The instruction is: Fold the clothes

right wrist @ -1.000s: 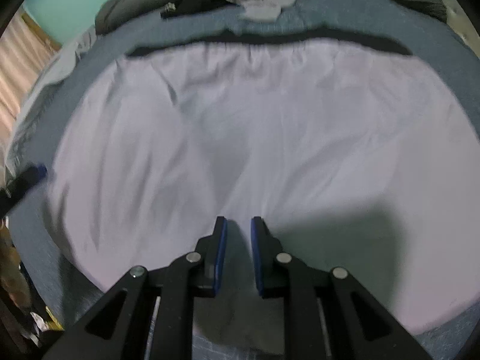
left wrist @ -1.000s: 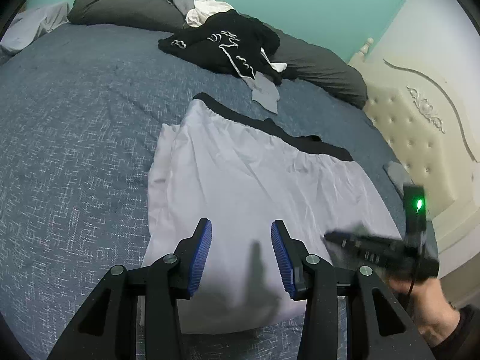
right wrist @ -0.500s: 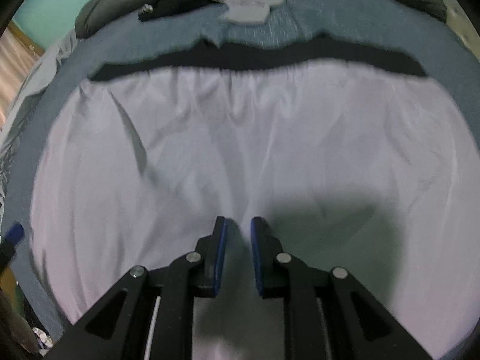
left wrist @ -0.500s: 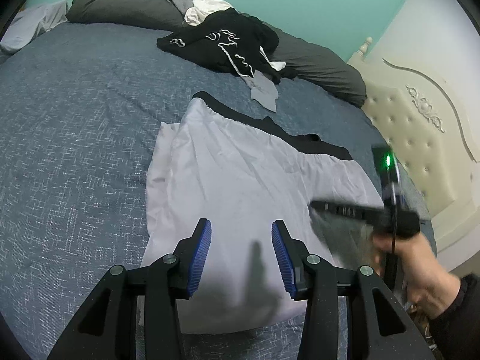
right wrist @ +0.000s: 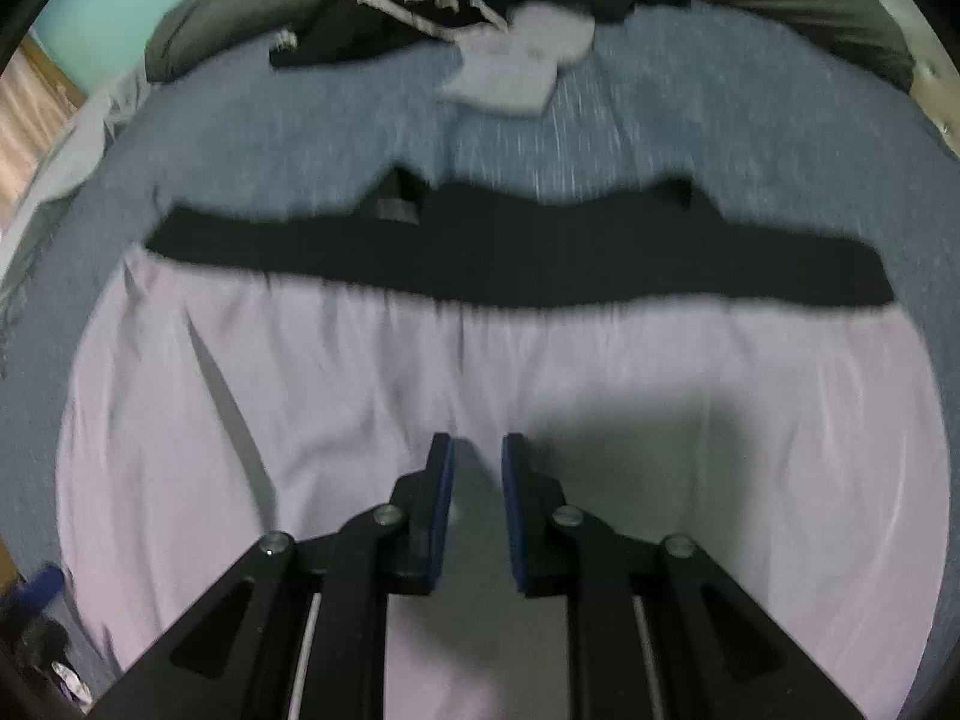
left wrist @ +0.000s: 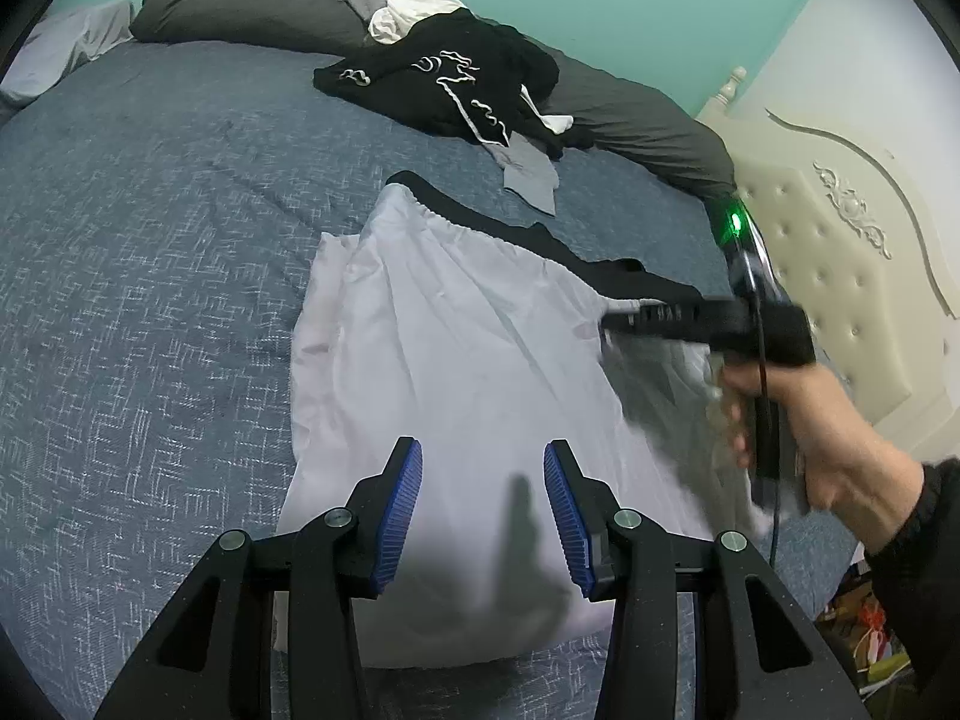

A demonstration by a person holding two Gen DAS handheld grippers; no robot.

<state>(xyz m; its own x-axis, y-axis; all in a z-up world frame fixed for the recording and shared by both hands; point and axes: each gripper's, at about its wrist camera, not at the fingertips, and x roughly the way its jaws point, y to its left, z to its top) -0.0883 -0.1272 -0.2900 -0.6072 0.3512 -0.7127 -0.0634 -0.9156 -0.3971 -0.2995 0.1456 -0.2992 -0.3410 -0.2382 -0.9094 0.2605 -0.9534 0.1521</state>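
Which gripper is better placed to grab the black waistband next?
Right. The right gripper hovers beside the black waistband, jaws narrowly open. The left gripper hangs open over the garment's opposite end.

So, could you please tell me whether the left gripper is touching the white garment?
Cannot tell. In the left wrist view the open left gripper sits over the white garment, casting a shadow, but no contact or gap shows plainly.

The right tool (left wrist: 612, 321), held in a person's hand (left wrist: 804, 420), has travelled up the pale lilac fabric garment (left wrist: 456, 372) from its near corner to beside the black waistband (right wrist: 480, 252), which now looms closer.
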